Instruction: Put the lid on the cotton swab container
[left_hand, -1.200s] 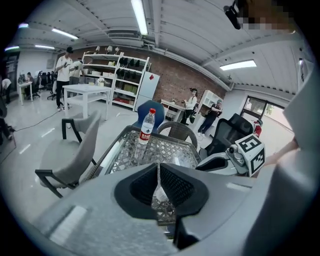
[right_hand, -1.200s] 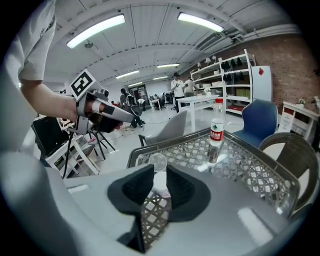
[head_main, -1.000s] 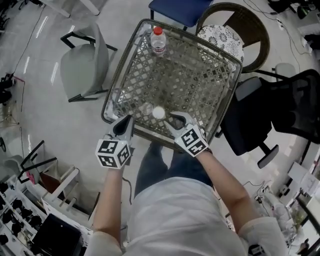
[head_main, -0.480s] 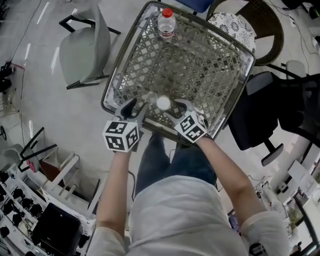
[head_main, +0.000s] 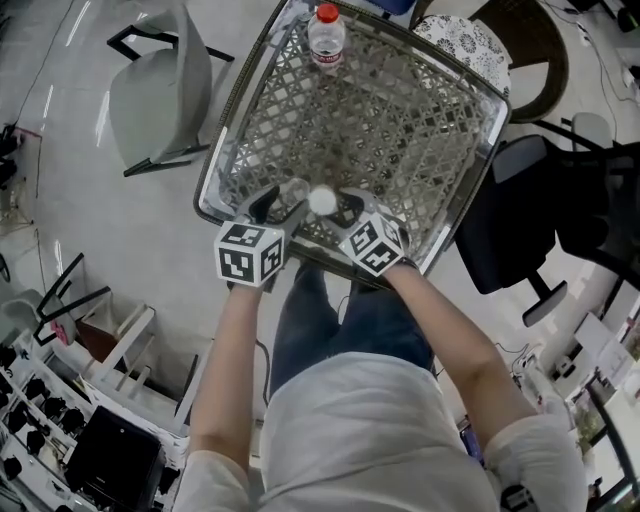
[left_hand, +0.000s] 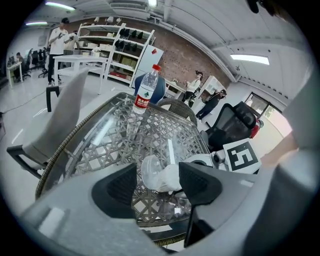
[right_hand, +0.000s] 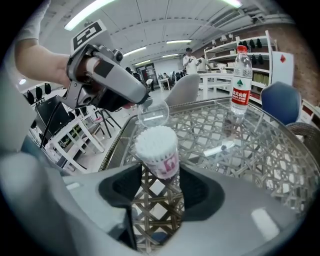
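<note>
The cotton swab container (head_main: 322, 200) stands open on the glass-topped wicker table (head_main: 400, 110), near its front edge; white swab tips fill its top (right_hand: 157, 149). The clear lid (head_main: 294, 190) lies just left of it on the glass. My left gripper (head_main: 278, 206) is open around the lid (left_hand: 149, 170), its jaws having just spread, and neither pad presses on it. My right gripper (head_main: 346, 208) is open too, jaws just widened, with the container between them (right_hand: 159, 175) and a gap on each side. The left gripper's body (right_hand: 107, 82) hangs over the lid (right_hand: 153, 114).
A water bottle with a red cap (head_main: 326, 35) stands at the table's far corner. A small white stick (right_hand: 220, 148) lies mid-table. A grey chair (head_main: 165, 95) is to the left, a black office chair (head_main: 540, 200) to the right, and a wicker chair (head_main: 470, 40) behind.
Both grippers have come down and forward to the table's front edge. The left jaws went from shut to wide around the lid; the right jaws widened round the container.
</note>
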